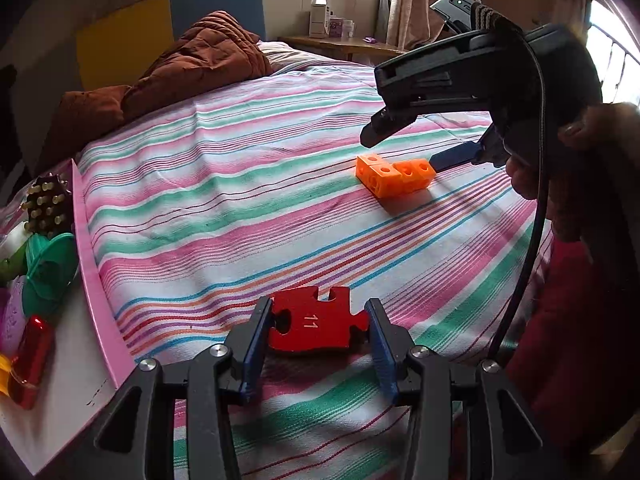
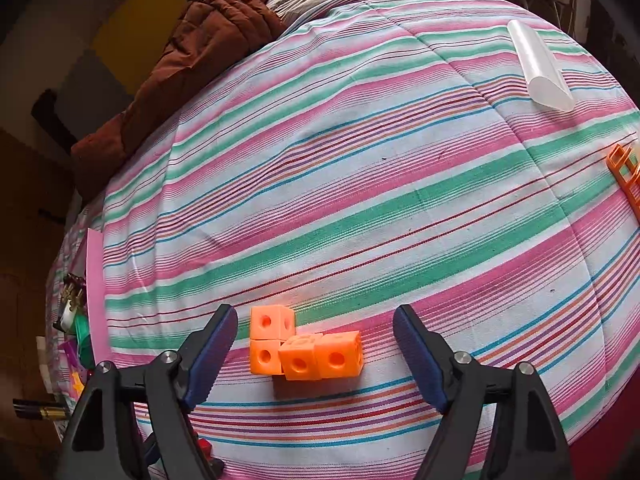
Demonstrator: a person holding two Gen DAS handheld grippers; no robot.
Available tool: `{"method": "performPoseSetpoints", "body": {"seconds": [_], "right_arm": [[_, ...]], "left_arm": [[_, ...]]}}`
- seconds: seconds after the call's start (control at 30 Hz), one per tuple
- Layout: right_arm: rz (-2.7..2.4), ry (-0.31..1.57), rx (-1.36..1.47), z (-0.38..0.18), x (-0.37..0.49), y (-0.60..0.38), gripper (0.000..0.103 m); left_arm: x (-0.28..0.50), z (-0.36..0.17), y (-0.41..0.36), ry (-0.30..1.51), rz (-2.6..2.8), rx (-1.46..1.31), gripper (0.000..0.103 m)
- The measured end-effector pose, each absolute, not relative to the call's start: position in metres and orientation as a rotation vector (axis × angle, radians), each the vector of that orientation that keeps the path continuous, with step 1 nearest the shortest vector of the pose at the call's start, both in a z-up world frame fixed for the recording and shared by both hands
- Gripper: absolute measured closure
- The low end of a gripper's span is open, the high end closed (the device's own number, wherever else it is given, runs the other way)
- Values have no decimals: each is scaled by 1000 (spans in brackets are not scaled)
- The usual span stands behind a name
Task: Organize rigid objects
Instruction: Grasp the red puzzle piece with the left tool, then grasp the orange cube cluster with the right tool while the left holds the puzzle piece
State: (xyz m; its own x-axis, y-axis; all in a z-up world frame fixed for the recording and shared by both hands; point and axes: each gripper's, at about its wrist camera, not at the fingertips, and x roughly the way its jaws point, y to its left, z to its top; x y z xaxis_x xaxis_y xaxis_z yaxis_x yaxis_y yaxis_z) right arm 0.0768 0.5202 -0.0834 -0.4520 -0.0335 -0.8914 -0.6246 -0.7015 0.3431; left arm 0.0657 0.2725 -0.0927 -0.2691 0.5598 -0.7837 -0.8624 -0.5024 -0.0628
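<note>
- Gripping the red puzzle piece (image 1: 316, 326), marked 11, the left gripper (image 1: 318, 330) has both blue pads against its sides; the piece sits just above the striped bedsheet (image 1: 240, 184).
- Orange linked cubes (image 2: 304, 350), 4 of them in an L shape, lie flat on the sheet between the fingers of the right gripper (image 2: 316, 350), whose jaws stand wide, touching nothing.
- At the sheet's left edge a pink tray (image 1: 94, 276) holds a green cup (image 1: 50, 268) and other small toys.
- A clear plastic piece (image 2: 538, 68) lies well apart, far across the bed.
</note>
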Motion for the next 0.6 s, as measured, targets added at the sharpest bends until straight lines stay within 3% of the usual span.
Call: {"method": "performPoseSetpoints", "body": {"seconds": [0.33, 0.5, 0.57, 0.6], "right_arm": [[2204, 875, -1438, -89, 69, 509, 19], [2206, 717, -1491, -90, 61, 498, 19], [2206, 606, -1516, -90, 57, 491, 41], [2201, 560, -1513, -89, 56, 488, 42]], "left_arm": [[66, -92, 273, 442, 1912, -975, 56], [67, -92, 272, 432, 1915, -973, 56], [66, -93, 271, 429, 1915, -971, 56], [66, -92, 271, 428, 1915, -970, 56]]}}
